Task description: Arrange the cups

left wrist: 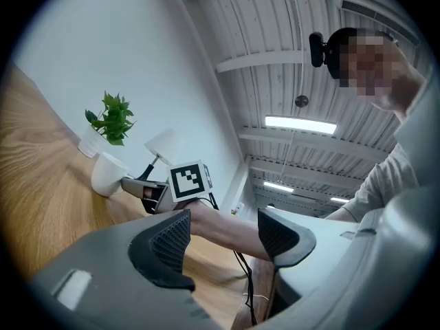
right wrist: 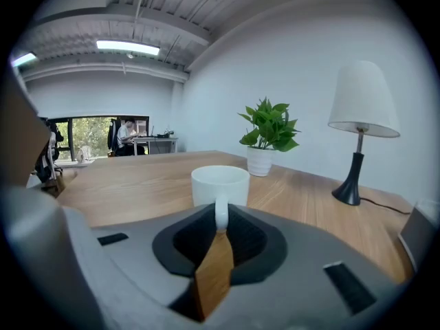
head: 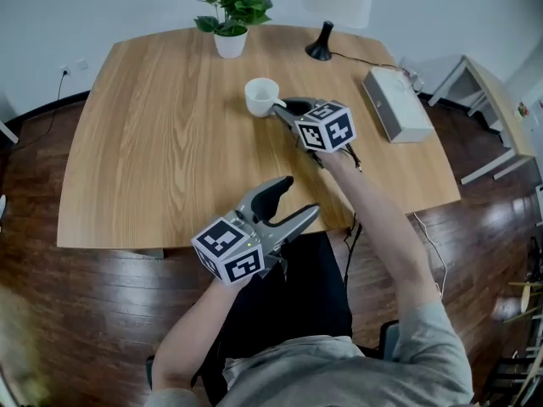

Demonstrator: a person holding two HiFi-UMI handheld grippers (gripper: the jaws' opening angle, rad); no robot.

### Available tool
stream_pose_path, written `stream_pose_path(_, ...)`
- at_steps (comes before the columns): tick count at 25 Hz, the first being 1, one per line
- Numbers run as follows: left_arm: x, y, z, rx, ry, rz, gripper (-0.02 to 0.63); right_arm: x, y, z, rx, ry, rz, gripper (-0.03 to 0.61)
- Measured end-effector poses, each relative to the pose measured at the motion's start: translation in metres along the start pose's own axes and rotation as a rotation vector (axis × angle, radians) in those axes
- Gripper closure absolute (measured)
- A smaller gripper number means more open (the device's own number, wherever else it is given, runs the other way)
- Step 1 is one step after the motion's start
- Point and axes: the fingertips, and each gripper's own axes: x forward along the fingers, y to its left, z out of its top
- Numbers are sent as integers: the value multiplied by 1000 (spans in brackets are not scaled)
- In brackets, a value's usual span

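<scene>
A white cup (head: pixel 261 96) stands upright on the wooden table (head: pixel 161 159), past its middle toward the far side. My right gripper (head: pixel 281 109) reaches it from the right, shut on the cup's handle. In the right gripper view the cup (right wrist: pixel 220 184) stands straight ahead, its handle pinched between the black pads of the right gripper (right wrist: pixel 220 229). My left gripper (head: pixel 297 200) hovers over the table's near edge, open and holding nothing. From the left gripper view, the left gripper (left wrist: pixel 223 236) looks between its spread jaws at the cup (left wrist: pixel 108 172) and the right gripper (left wrist: pixel 137 186).
A potted plant (head: pixel 231 11) and a black-footed lamp (head: pixel 321 45) stand at the table's far edge. A white box (head: pixel 397 104) lies near the right edge, with a cable running off the table. A small white side table (head: pixel 492 100) stands beyond on the right.
</scene>
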Motion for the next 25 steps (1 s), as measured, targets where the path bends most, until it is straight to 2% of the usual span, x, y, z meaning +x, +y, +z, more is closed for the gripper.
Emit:
stream_pose_path(5, -2, -1, -1, 7, 10, 6, 316, -41, -4, -15, 94, -40, 21, 518)
stream_pose_path(8, -2, -2, 2, 11, 11, 8, 316, -72, -5, -28, 114, -41, 22, 518)
stream_pose_path(13, -1, -1, 2, 35, 23, 12, 316, -113, -3, -52, 60, -34, 2, 518)
stream_pose_path(15, 0, -1, 1, 42, 26, 13, 316, -122, -3, -59, 7, -34, -21, 520)
stream_pose_path(18, 1, -1, -1, 44, 26, 16, 316, -128, -6, -65, -66, -9, -62, 480)
stream_pose_path(19, 1, -1, -2, 45, 27, 17, 316, -129, -7, -66, -74, -4, -64, 441)
stream_pose_path(20, 1, -1, -2, 47, 28, 17, 316, -130, -8, -65, -78, -3, -66, 428)
stream_pose_path(25, 1, -1, -3, 46, 25, 12, 316, -129, -10, -53, -87, -37, -47, 434)
